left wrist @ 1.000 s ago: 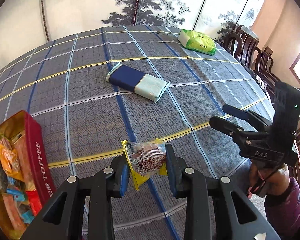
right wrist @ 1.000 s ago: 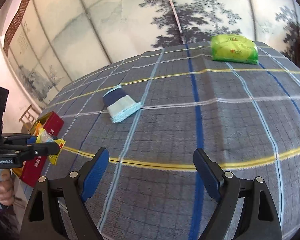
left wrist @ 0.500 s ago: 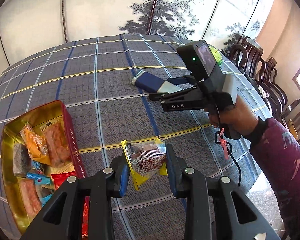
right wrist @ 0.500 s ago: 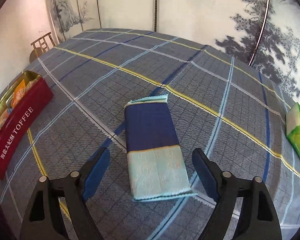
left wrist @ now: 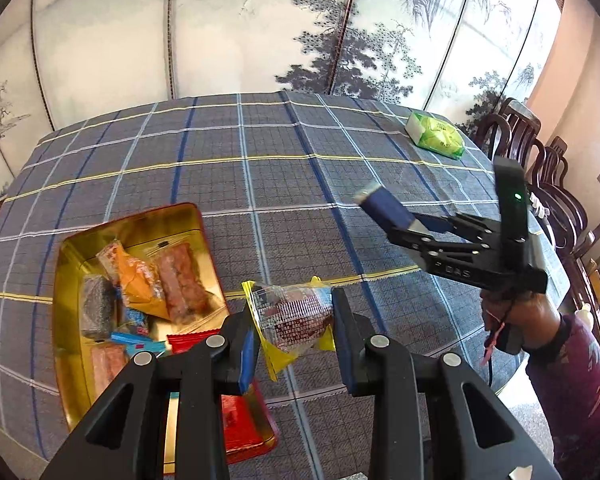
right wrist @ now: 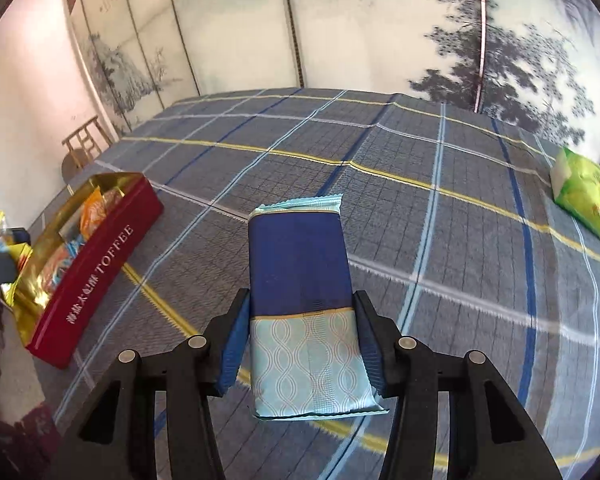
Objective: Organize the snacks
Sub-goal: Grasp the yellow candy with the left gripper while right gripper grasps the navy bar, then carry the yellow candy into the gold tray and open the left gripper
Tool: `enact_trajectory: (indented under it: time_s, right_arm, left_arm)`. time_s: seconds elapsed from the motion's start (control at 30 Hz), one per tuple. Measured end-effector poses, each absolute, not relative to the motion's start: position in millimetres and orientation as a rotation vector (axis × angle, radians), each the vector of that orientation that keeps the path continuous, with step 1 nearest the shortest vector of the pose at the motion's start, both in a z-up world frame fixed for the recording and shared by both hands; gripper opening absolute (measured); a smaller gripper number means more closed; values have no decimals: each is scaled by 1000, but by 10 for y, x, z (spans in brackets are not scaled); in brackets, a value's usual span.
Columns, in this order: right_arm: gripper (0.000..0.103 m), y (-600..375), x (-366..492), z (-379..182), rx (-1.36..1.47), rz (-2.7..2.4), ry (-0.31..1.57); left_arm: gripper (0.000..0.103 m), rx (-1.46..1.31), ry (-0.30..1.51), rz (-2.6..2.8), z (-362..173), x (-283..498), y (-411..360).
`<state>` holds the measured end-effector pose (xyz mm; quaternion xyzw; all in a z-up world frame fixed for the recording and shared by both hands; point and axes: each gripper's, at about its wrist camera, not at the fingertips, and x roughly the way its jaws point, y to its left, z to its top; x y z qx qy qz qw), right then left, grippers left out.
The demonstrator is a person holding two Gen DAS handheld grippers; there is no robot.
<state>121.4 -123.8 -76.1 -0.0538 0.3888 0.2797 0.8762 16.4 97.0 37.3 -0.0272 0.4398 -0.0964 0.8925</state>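
My left gripper (left wrist: 293,334) is shut on a clear-and-yellow snack packet (left wrist: 290,312) and holds it just right of the open red toffee tin (left wrist: 72,264), which holds several wrapped snacks. A dark-blue and pale-blue wrapped packet (right wrist: 298,256) lies between the pads of my right gripper (right wrist: 302,308). Its jaws are closing and the pads press on the packet's sides. In the left wrist view the right gripper (left wrist: 416,226) holds that packet (left wrist: 382,204) up off the checked tablecloth. The tin (right wrist: 96,280) lies to the left in the right wrist view.
A green packet (left wrist: 436,136) lies near the table's far right edge, also seen as the green packet (right wrist: 588,196) from the right wrist. Dark wooden chairs (left wrist: 540,168) stand along the right side. A painted folding screen stands behind the table, with a small wooden stool (right wrist: 84,148) at the left.
My right gripper came over the blue packet, closed on its sides and raised it off the cloth. My left gripper carried its snack packet toward the tin, which now fills more of the view.
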Motion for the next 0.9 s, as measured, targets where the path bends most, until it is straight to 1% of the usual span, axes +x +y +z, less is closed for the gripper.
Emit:
enact_trajectory:
  time_s: [0.13,0.27,0.47,0.67,0.9]
  right_arm:
    - [51,-1496,921,-750,-8,533,787]
    - [51,-1666,804,-810,41,474,779]
    - [51,-1703,751,-933,65,434,794]
    - [51,-1682,755,-942,68,411,793]
    - [51,-1711,780,-958,83,397,806]
  left_arm:
    - [29,-66,899,-135,449,2,1278]
    - [29,-60,900,-61,440,-138,1580]
    - [29,-43,938,9,224,-252,1905]
    - [29,-65,949,8,97,-286,2018]
    - [29,-60,967,-33,-23,-273,1952]
